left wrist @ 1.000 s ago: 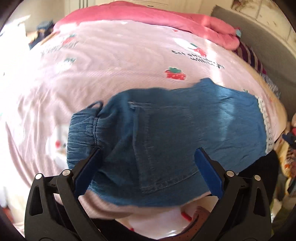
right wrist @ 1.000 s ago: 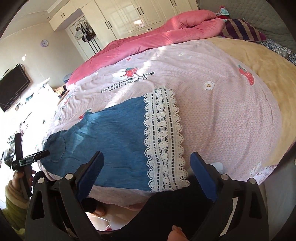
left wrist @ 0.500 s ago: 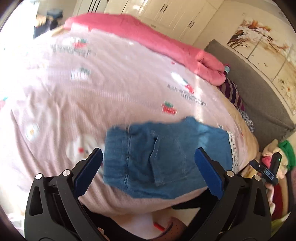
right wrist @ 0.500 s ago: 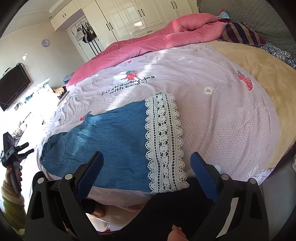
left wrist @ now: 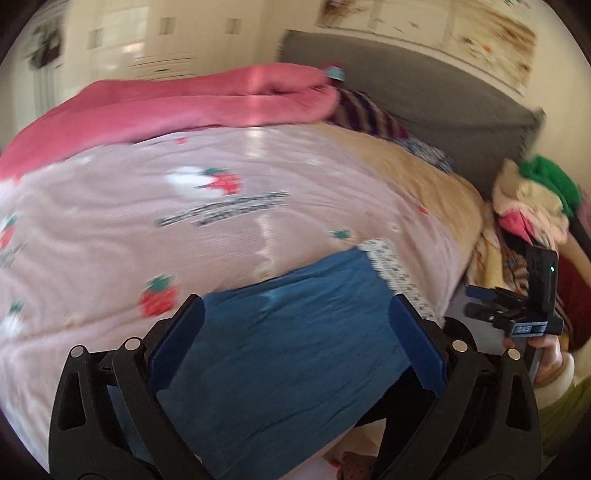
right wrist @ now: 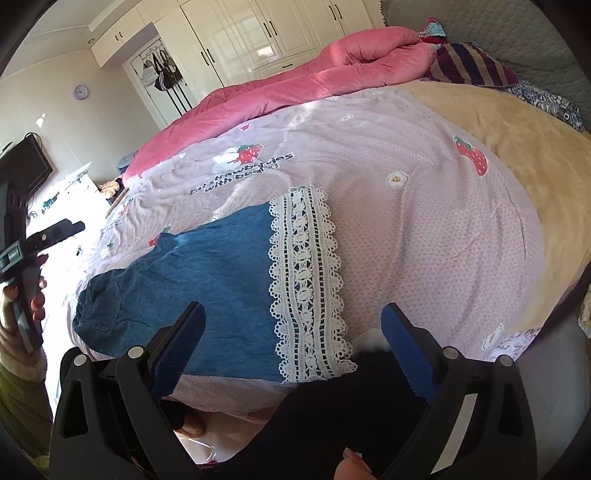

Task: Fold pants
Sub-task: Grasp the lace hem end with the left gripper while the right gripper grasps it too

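- left gripper: jaws spread wide, nothing between them, hovering over the near edge of the bed, above the denim
- right gripper: jaws spread wide, empty, hovering off the near edge in front of the lace hem
- left wrist view is motion-blurred, fine detail unreadable there
- pants: blue denim, lying flat on the bed sheet along the near edge; patch pocket end toward the near-left, white lace hem toward the right
- bed sheet is pink with strawberry prints and dark lettering; tan blanket covers the right side of the bed
- person's hand holds the left gripper off the left edge
- far edge: rolled pink duvet, striped pillow at the far-right corner
- behind the bed: white wardrobe doors
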`<action>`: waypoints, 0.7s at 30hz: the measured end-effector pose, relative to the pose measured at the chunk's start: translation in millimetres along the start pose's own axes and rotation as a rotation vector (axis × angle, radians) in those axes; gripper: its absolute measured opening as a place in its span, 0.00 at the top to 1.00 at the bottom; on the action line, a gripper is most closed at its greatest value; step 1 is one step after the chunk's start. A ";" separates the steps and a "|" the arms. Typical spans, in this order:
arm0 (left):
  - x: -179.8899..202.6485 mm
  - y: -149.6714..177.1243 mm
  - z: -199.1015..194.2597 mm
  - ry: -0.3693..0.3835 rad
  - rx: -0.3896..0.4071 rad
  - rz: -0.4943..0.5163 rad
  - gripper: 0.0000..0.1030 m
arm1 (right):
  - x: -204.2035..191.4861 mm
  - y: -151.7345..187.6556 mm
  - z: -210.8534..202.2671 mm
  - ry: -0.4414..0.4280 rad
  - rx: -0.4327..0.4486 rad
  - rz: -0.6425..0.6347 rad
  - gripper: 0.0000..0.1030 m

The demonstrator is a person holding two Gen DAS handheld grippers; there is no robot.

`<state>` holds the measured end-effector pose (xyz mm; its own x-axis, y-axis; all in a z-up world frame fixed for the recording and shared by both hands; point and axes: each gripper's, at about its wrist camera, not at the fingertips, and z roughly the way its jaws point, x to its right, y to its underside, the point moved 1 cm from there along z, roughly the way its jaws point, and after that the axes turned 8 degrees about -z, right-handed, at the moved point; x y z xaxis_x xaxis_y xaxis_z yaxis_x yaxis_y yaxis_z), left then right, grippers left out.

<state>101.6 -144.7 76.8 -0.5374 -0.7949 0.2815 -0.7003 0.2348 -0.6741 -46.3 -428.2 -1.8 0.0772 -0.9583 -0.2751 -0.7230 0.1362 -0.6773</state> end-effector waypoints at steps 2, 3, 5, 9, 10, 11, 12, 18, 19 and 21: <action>27.8 -10.3 31.7 0.059 -0.038 0.076 0.09 | 1.3 2.2 5.5 -0.007 -0.011 0.009 0.07; 38.8 -13.5 47.0 0.097 -0.059 0.104 0.09 | 2.1 3.8 9.9 -0.011 -0.020 0.014 0.07; 58.6 -18.0 82.8 0.162 -0.112 0.152 0.09 | 2.5 6.3 16.1 -0.014 -0.035 0.019 0.07; 80.7 -22.4 146.6 0.182 -0.209 0.230 0.09 | 3.5 12.3 29.4 -0.029 -0.063 0.036 0.07; 84.5 -23.7 162.6 0.184 -0.229 0.255 0.09 | 3.7 12.8 31.4 -0.032 -0.067 0.037 0.07; 87.6 -24.2 174.1 0.186 -0.247 0.275 0.09 | 4.2 13.6 34.2 -0.035 -0.073 0.039 0.07; 89.5 -25.4 184.7 0.190 -0.261 0.286 0.09 | 5.0 14.1 37.3 -0.037 -0.081 0.042 0.07; 90.5 -25.8 234.6 0.196 -0.351 0.331 0.09 | 8.3 14.9 54.0 -0.051 -0.118 0.053 0.07; 89.7 -26.3 241.6 0.209 -0.374 0.327 0.09 | 9.0 14.6 56.4 -0.053 -0.123 0.055 0.07; 87.6 -28.0 249.9 0.250 -0.413 0.310 0.09 | 10.3 14.2 60.7 -0.052 -0.134 0.057 0.07</action>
<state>191.5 -360.7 -50.4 -0.8065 -0.5094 0.3001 -0.5907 0.6749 -0.4422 -14.1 -420.9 -55.7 0.0669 -0.9351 -0.3480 -0.8122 0.1515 -0.5633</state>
